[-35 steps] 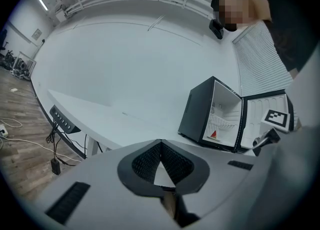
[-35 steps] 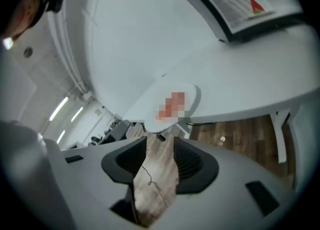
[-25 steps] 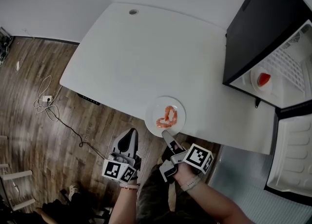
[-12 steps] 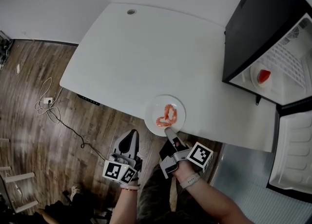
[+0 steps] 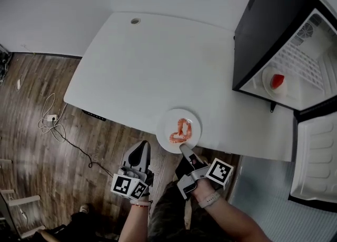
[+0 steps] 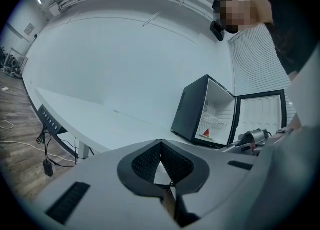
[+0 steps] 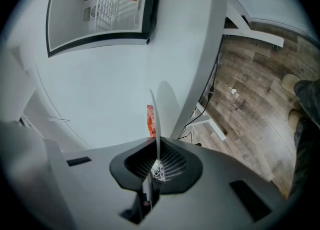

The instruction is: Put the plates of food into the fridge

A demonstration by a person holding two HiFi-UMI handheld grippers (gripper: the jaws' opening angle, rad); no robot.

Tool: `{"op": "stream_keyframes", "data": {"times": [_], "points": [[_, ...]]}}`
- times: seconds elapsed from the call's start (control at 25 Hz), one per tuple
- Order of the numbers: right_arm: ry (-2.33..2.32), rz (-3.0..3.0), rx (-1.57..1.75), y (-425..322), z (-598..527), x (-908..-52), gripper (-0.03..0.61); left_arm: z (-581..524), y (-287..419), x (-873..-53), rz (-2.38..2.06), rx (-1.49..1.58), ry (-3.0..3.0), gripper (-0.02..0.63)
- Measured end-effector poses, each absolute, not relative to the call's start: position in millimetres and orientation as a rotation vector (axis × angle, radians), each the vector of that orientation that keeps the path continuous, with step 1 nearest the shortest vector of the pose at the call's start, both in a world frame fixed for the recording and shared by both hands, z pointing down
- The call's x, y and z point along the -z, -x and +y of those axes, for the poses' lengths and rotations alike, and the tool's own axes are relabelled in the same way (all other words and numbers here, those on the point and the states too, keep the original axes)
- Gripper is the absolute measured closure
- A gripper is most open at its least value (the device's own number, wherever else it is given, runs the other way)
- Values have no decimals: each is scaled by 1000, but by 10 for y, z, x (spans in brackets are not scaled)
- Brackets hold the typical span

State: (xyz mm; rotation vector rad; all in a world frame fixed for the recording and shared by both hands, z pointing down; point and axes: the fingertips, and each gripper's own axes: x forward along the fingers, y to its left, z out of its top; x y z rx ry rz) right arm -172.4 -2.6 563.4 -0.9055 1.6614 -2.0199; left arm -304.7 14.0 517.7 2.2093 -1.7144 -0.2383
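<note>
The plate (image 5: 167,126) is only seen edge-on in the right gripper view, its orange food (image 5: 180,129) half hidden. The right gripper (image 5: 183,146), apart a second ago, has just been closing and the plate's near rim is now clamped, at the front edge of the table (image 5: 131,67). The left gripper (image 5: 142,146) is held level beside it, pinched together on nothing

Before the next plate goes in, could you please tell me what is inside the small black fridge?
A round white plate with a red piece of food lies inside the small black fridge, beneath a white wire shelf. Its black side wall hides part of the interior.
</note>
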Motion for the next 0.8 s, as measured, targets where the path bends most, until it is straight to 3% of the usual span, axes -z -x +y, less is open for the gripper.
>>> {"op": "stream_keyframes", "data": {"times": [0.8], "points": [[1186,1560,1731,-30,-446,-4641,563,-771,1472,-4304,-1311,277,-2519,607]]}}
